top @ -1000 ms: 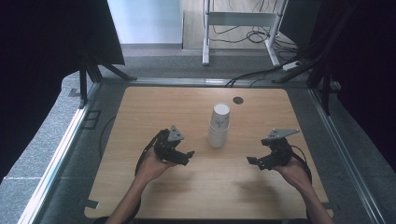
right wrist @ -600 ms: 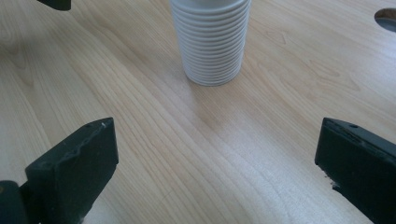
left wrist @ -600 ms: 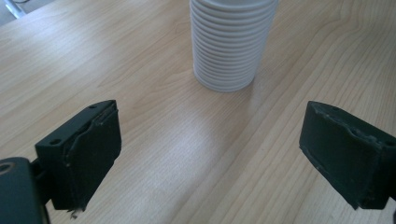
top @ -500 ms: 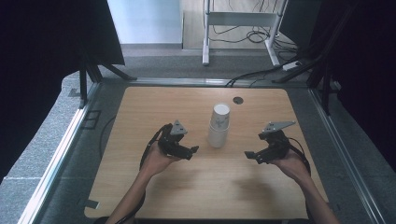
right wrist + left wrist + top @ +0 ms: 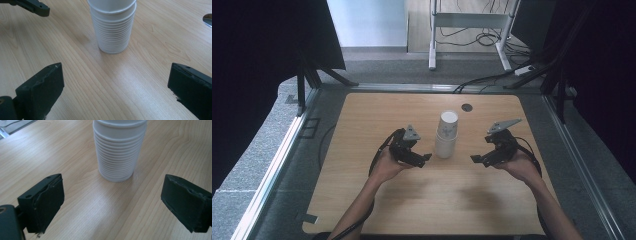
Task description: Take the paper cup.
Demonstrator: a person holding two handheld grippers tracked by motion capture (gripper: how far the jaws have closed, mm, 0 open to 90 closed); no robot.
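A stack of white paper cups [image 5: 446, 134] stands upside down in the middle of the wooden table [image 5: 362, 120]. My left gripper [image 5: 426, 158] hovers just left of the stack, open, with nothing between its jaws. In the left gripper view the cup stack [image 5: 119, 150] rises ahead of the wide-apart jaws. My right gripper [image 5: 476, 160] is to the right of the stack, also open and holding nothing. Its own view shows the cup stack [image 5: 112, 25] ahead, and the tip of the other gripper [image 5: 32, 7] at the top left.
A small dark round disc [image 5: 467, 107] lies on the table behind the cups; its edge [image 5: 208, 20] shows in the right gripper view. Metal rails border the table on both sides. Cables and a white stand lie on the floor beyond the far edge.
Both hands have drifted toward the cup stack; the right one has also risen slightly. The jaws of both grippers stay apart.
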